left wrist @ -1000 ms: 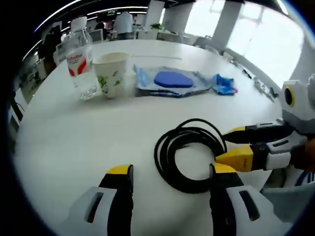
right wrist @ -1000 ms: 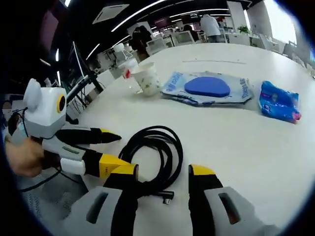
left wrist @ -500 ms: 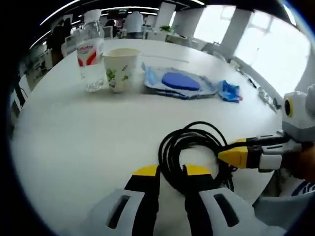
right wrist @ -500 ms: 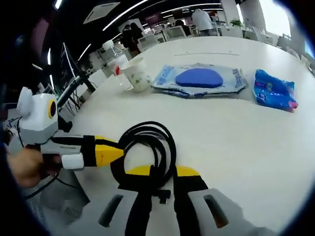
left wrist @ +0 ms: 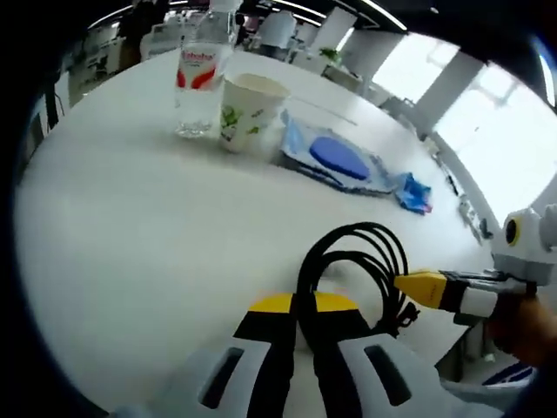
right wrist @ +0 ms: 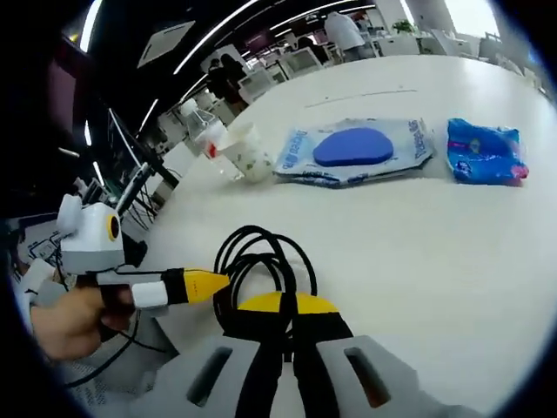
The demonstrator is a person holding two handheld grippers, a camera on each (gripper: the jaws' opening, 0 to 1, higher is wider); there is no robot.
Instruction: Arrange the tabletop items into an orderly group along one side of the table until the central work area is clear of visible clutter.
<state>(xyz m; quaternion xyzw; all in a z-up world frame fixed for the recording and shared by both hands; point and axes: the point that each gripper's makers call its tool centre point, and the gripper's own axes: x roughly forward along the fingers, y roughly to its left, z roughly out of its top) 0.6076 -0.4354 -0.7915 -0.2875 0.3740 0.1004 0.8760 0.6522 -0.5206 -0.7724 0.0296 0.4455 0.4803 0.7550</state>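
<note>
A: What are the two grippers doing with the coiled black cable (left wrist: 355, 266)?

B: Both are gripping it. In the left gripper view, the left gripper (left wrist: 296, 306) is pinching the near side of the coil, its yellow-tipped fingers (left wrist: 269, 306) pressed against the strands. In the right gripper view, the right gripper (right wrist: 285, 306) is doing the same, its fingers (right wrist: 259, 305) squeezing the cable (right wrist: 258, 266) where the loops are bunching together.

A: Where is the coil sitting?

B: It is lying on the white bench (left wrist: 130, 218), looping away just ahead of the fingers. The right gripper (left wrist: 435, 288) is reaching in from the right of the left gripper view, touching the coil's far edge.

A: And the other items?

B: Well beyond the fingers, a water bottle (left wrist: 198, 83) with a red label is standing just beside a paper cup (left wrist: 249, 109) printed with green leaves. To the right of the cup, a flat plastic packet (left wrist: 335, 161) holding a blue oval is lying on the bench, and a small blue packet (left wrist: 415, 192) is lying past it.

A: Does the right gripper view agree?

B: Yes: bottle (right wrist: 206, 135) and cup (right wrist: 251, 152) are standing far left of the fingers, the flat packet (right wrist: 357, 150) ahead, the blue packet (right wrist: 483, 150) far right.
</note>
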